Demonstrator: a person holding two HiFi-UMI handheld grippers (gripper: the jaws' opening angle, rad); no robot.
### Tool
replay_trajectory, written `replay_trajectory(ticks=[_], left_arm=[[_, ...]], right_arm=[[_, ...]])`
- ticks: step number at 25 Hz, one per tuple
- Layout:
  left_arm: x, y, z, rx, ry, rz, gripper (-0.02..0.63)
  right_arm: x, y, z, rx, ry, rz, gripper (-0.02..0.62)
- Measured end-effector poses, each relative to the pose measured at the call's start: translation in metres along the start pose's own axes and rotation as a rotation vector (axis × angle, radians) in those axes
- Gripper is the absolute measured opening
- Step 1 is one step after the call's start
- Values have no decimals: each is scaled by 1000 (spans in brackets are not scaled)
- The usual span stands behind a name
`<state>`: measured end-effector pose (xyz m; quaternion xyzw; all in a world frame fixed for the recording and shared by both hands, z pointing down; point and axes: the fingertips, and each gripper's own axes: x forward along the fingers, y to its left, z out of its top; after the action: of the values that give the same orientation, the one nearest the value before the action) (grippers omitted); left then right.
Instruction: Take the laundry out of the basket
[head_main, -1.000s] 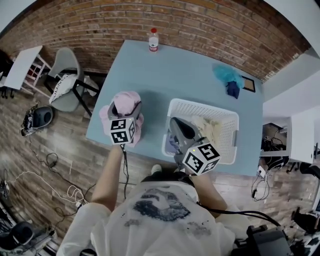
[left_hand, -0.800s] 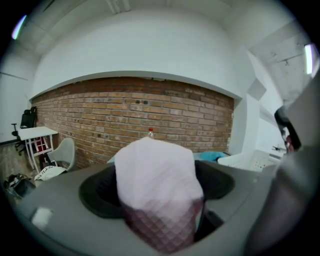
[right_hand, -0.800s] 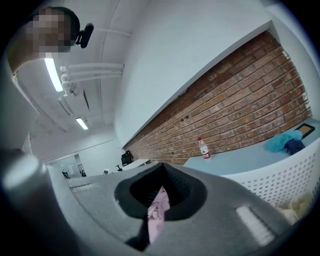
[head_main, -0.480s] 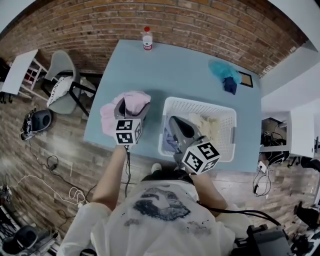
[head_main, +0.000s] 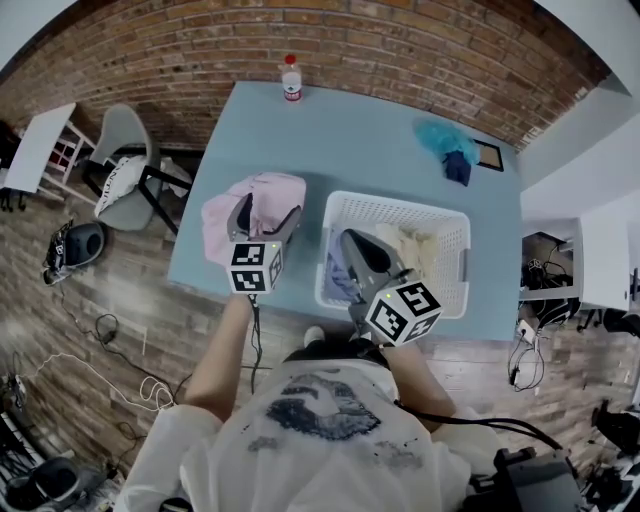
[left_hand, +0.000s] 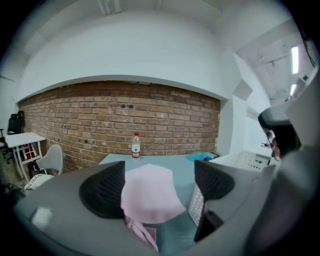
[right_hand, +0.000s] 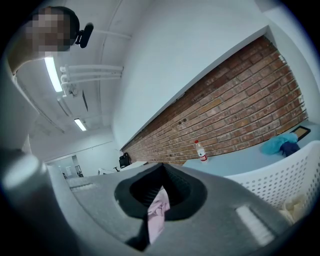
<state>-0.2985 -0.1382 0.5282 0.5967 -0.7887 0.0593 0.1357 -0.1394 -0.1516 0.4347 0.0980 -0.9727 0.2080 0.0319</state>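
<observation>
Evidently mid-unloading, the left gripper (head_main: 264, 213) stood wide open over the pink garment (head_main: 222, 218) lying unclamped between its jaws on the table (head_main: 380, 140), while the right gripper (right_hand: 161, 194), pinched shut on a pinkish cloth (right_hand: 158, 214) over the basket (head_main: 396, 203) just below it, probably needed lifting clear next.

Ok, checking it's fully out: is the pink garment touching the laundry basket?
Apart. The head view shows a strip of blue table between the pink garment and the laundry basket.
</observation>
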Motion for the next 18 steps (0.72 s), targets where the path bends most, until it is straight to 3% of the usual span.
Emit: replay_trajectory(ticks=[14, 18], left_arm=[[-44, -32, 32, 18, -72, -47, 408], [-53, -46, 43, 30, -93, -72, 364]], right_arm=[[-24, 10, 13, -30, -56, -31, -2], [-31, 10, 19, -42, -74, -47, -3]])
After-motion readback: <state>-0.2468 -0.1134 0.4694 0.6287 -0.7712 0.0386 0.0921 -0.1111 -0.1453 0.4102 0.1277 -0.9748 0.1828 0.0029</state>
